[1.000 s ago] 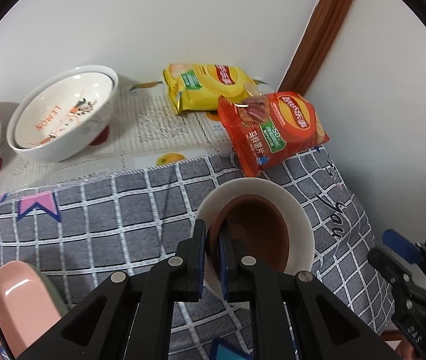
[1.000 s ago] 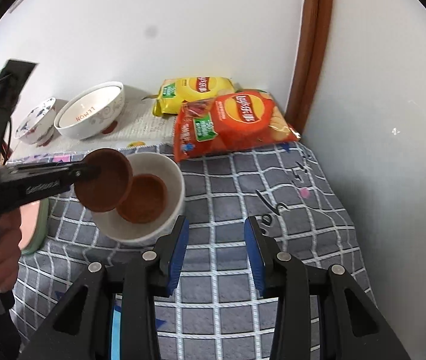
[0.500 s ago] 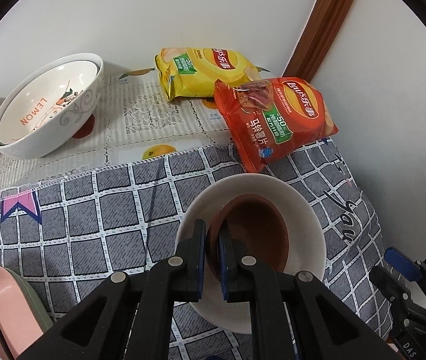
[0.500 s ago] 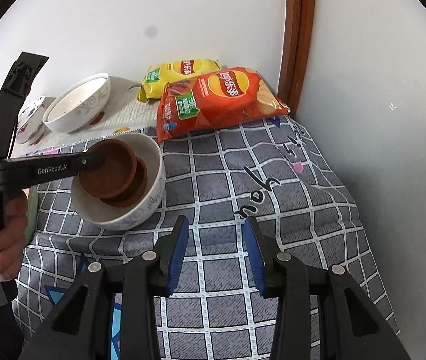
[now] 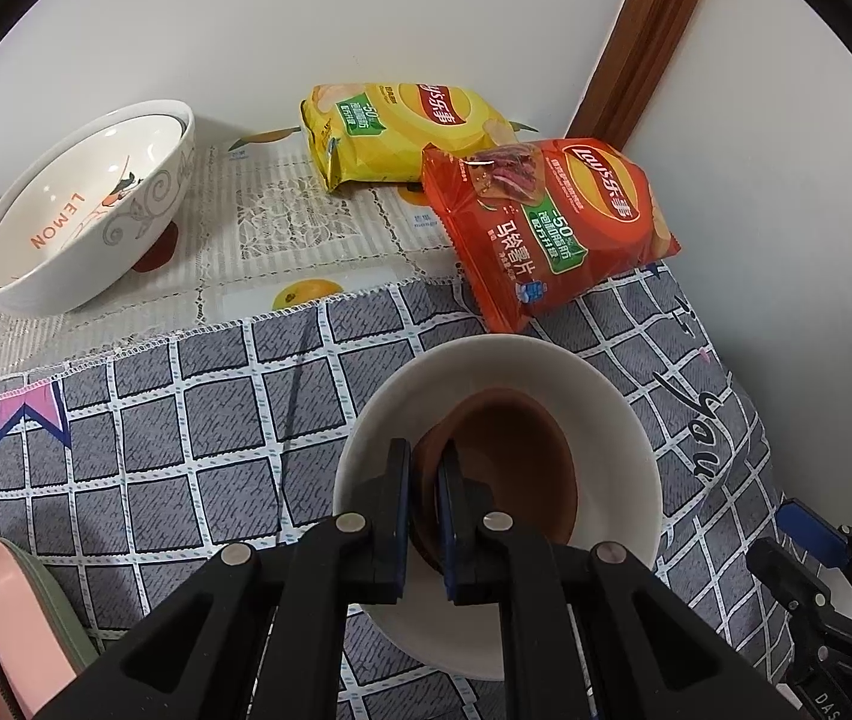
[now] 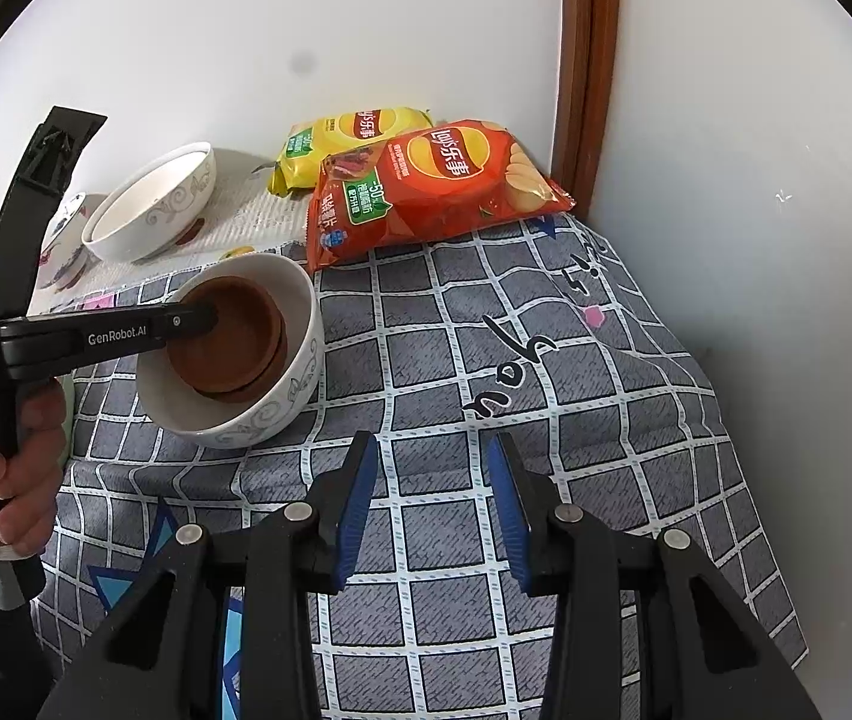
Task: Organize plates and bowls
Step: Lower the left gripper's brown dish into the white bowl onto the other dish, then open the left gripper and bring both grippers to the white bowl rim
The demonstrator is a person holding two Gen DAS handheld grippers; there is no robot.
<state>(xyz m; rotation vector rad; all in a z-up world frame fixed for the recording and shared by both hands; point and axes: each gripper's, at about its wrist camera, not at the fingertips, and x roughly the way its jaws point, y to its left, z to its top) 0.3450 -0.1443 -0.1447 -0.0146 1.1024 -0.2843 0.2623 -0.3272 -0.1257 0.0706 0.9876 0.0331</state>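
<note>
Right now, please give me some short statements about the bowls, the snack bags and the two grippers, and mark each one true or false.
1. The left gripper is shut on the rim of a brown bowl. True.
2. The brown bowl is inside the white bowl. True; it lies on a second brown bowl.
3. The right gripper holds the red chip bag. False; its jaws are open and empty above the checked cloth.
4. The LEMON bowl stands on the checked cloth. False; it stands on the fruit-print tablecloth.
5. The yellow chip bag lies behind the red one. True.
</note>
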